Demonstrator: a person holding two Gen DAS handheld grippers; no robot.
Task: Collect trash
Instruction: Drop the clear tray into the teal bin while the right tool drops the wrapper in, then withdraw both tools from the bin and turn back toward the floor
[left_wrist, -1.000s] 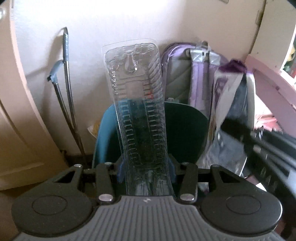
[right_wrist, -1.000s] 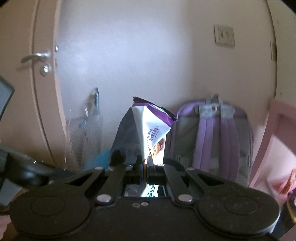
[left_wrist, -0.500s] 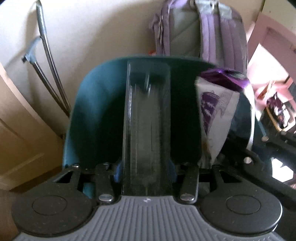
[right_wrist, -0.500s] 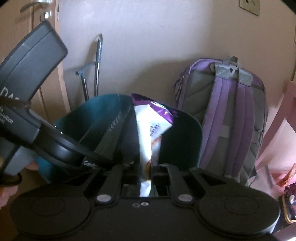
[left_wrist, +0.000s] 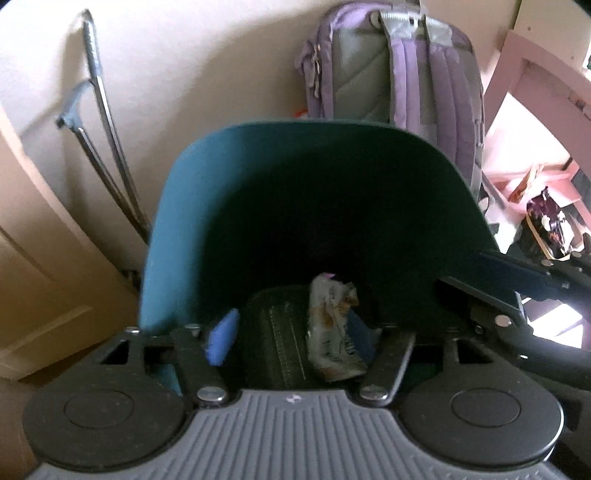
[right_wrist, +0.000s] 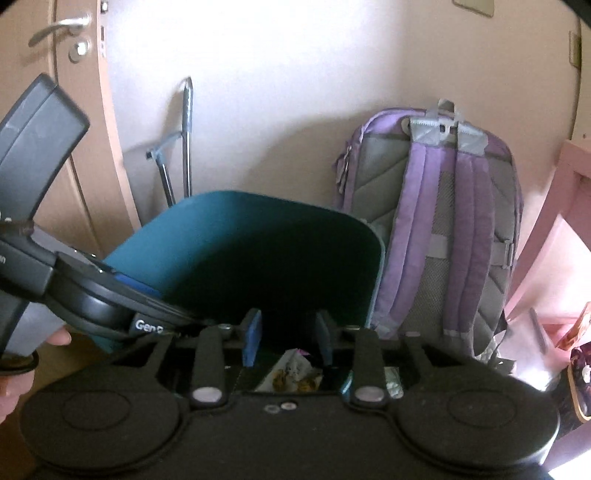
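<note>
A teal trash bin (left_wrist: 184, 206) stands on the floor against the wall; it also shows in the right wrist view (right_wrist: 207, 221). Inside it lie a clear plastic tray (left_wrist: 277, 332) and a crumpled snack wrapper (left_wrist: 332, 325). The wrapper also shows in the right wrist view (right_wrist: 295, 373). My left gripper (left_wrist: 291, 332) is open and empty over the bin's mouth. My right gripper (right_wrist: 286, 336) is open and empty over the bin's near rim. The right gripper's body shows at the right of the left wrist view (left_wrist: 517, 295).
A purple backpack (right_wrist: 450, 236) leans on the wall right of the bin. A metal folding frame (left_wrist: 103, 136) leans on the wall to the left. A wooden door (right_wrist: 74, 147) is at far left. Pink furniture (left_wrist: 535, 122) stands at right.
Both grippers opened. The clear tray and the snack wrapper left the fingers and dropped into the bin. Both cameras tilted further down over the bin.
</note>
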